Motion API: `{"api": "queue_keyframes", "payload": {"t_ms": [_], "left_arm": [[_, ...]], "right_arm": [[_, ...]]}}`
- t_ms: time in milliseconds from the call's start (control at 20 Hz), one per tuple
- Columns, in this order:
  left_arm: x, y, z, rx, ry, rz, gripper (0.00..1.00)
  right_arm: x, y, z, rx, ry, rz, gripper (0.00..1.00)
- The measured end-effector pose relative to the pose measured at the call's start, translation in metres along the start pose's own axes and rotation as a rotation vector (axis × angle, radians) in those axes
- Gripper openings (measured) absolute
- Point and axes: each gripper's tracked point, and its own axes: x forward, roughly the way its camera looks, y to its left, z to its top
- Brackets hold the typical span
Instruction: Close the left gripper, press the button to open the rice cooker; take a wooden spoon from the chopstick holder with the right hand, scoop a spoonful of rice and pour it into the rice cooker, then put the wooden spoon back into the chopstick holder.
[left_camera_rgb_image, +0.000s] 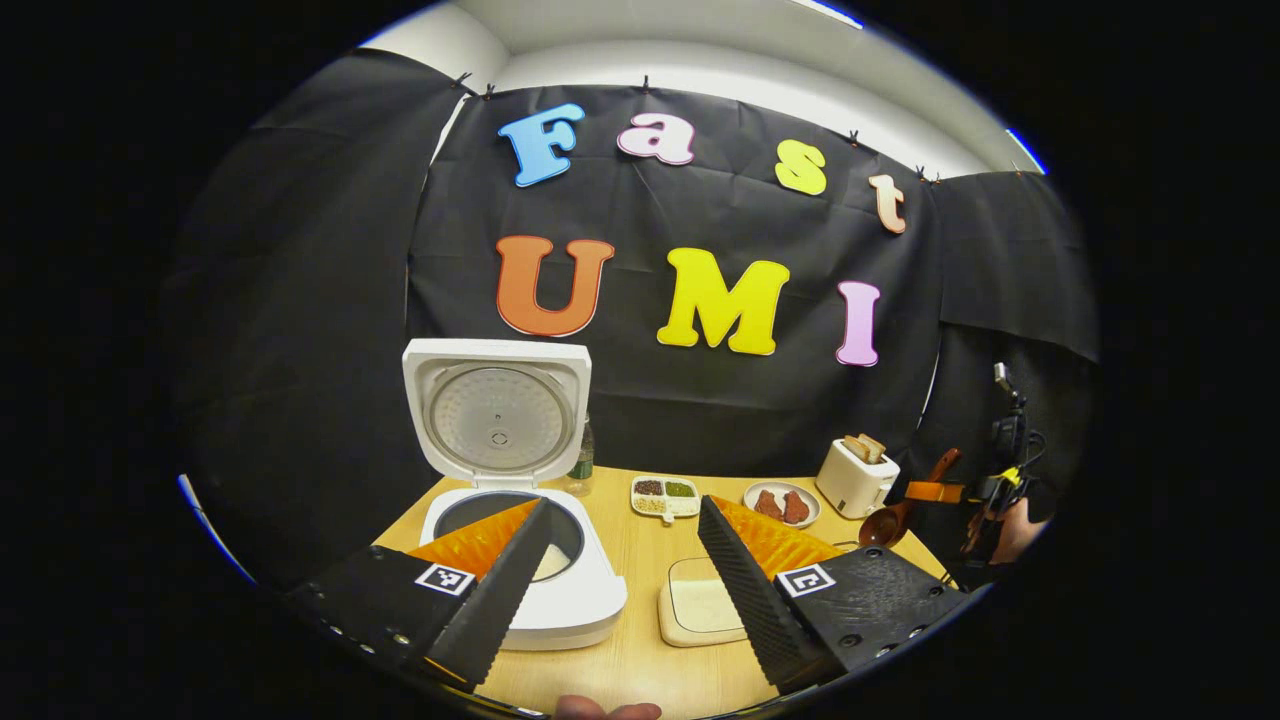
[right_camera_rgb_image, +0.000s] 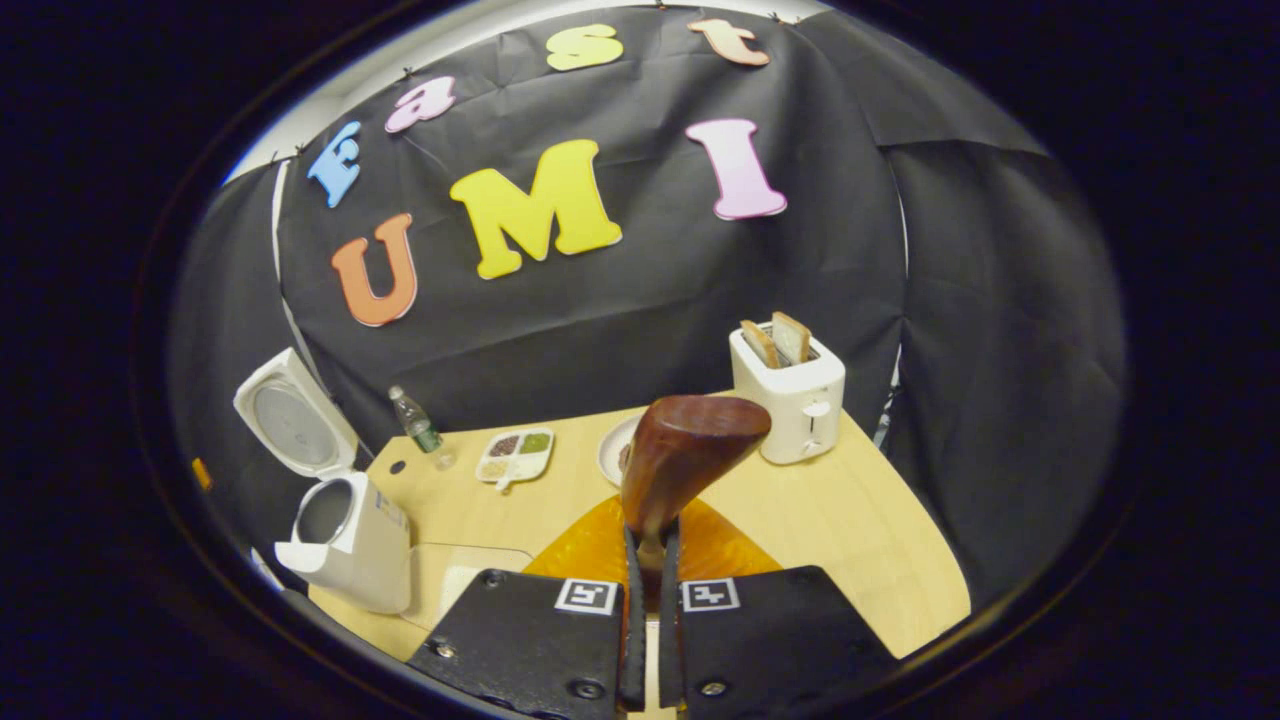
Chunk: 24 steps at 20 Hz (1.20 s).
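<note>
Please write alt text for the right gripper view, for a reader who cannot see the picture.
The right gripper is shut on the handle of a dark brown wooden spoon, bowl up, above a light wooden table. At left stands a white rice cooker with its lid open; behind the spoon is a white toaster holding two slices of bread.

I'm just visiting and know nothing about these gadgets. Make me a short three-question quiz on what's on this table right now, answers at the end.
1. True or false: the rice cooker has its lid shut.
2. What is the right gripper clamped on? A) a water bottle B) the wooden spoon C) a slice of toast
3. Fill in: two slices of bread stand in the ____.

Key: 1 false, the lid stands open. 2 B. 3 toaster.
</note>
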Motion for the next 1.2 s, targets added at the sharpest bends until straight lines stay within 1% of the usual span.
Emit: {"api": "queue_keyframes", "payload": {"t_ms": [250,450,600,750,850,900,1000,1050,1100,1150,1200], "left_arm": [[0.005,-0.006,-0.010,0.012,0.043,0.025,0.94],[0.007,-0.006,-0.014,0.043,0.068,0.051,0.94],[0.009,-0.013,-0.017,0.048,0.084,0.054,0.94],[0.010,-0.020,-0.013,0.057,0.075,0.047,0.95],[0.011,-0.024,-0.006,0.072,0.057,0.049,0.94],[0.011,-0.024,-0.001,0.081,0.042,0.054,0.94],[0.010,-0.025,0.010,0.094,0.015,0.056,0.94],[0.011,-0.025,0.015,0.096,0.004,0.056,0.94],[0.012,-0.024,0.022,0.098,-0.009,0.060,0.94],[0.013,-0.020,0.029,0.100,-0.021,0.065,0.94],[0.015,-0.016,0.038,0.105,-0.040,0.074,0.94]], "right_arm": [[0.040,-0.014,-0.042,0.017,0.054,0.009,0.10],[0.061,-0.017,-0.066,0.002,0.077,0.031,0.11],[0.068,-0.020,-0.076,0.032,0.080,0.036,0.11],[0.072,-0.024,-0.081,0.082,0.087,0.042,0.16],[0.071,-0.022,-0.081,0.095,0.081,0.060,0.19],[0.068,-0.021,-0.079,0.089,0.072,0.062,0.36],[0.060,-0.029,-0.072,0.062,0.057,0.037,0.70],[0.056,-0.031,-0.065,0.059,0.044,0.029,0.79],[0.051,-0.035,-0.058,0.054,0.028,0.014,0.82],[0.045,-0.040,-0.051,0.048,0.015,0.001,0.78],[0.038,-0.044,-0.044,0.045,0.004,-0.010,0.82]]}}
